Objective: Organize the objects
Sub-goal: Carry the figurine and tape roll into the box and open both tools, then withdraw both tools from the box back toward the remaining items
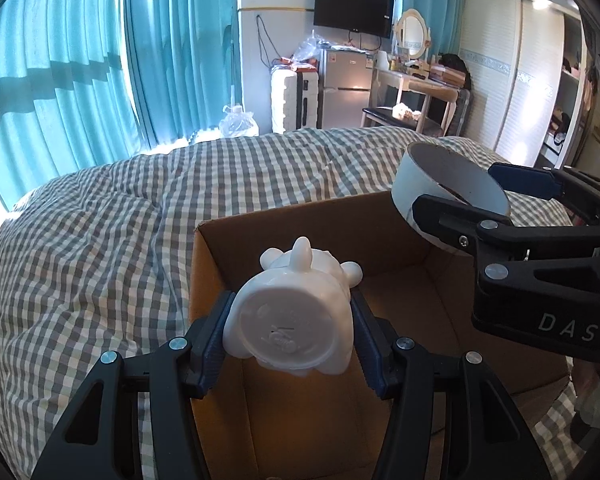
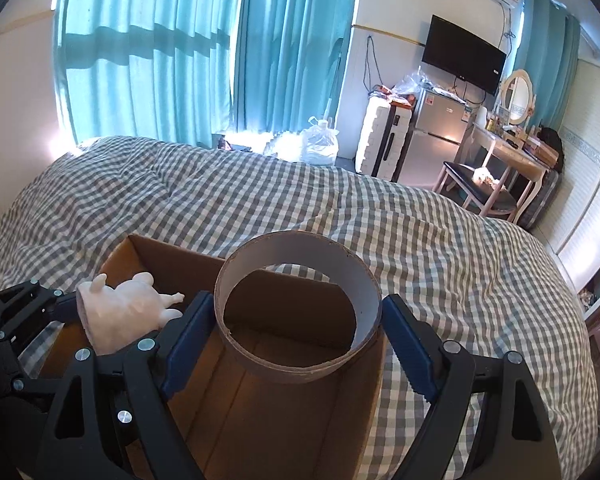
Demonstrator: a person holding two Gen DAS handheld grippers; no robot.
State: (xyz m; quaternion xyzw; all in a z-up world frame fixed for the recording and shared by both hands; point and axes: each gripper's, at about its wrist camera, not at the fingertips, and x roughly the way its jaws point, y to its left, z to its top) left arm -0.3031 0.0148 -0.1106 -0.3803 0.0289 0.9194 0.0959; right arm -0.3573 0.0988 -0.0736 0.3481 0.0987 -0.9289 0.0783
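Observation:
My left gripper [image 1: 292, 328] is shut on a white ceramic animal figurine [image 1: 296, 320], held base toward the camera above the open cardboard box [image 1: 420, 276]. My right gripper [image 2: 296, 332] is shut on a wide cardboard ring [image 2: 300, 364], white outside and brown inside, held over the same box [image 2: 260, 420]. In the left wrist view the right gripper [image 1: 464, 196] holds the ring [image 1: 440, 188] above the box's far right corner. In the right wrist view the figurine [image 2: 120, 312] and left gripper [image 2: 112, 320] are at the left over the box.
The box lies on a bed with a grey-and-white checked quilt [image 1: 100, 240]. Beyond the bed are teal curtains [image 1: 80, 60], a small fridge [image 1: 344, 88], a wall TV [image 1: 352, 10], a dressing table with a mirror [image 1: 412, 76] and a wardrobe [image 1: 520, 80].

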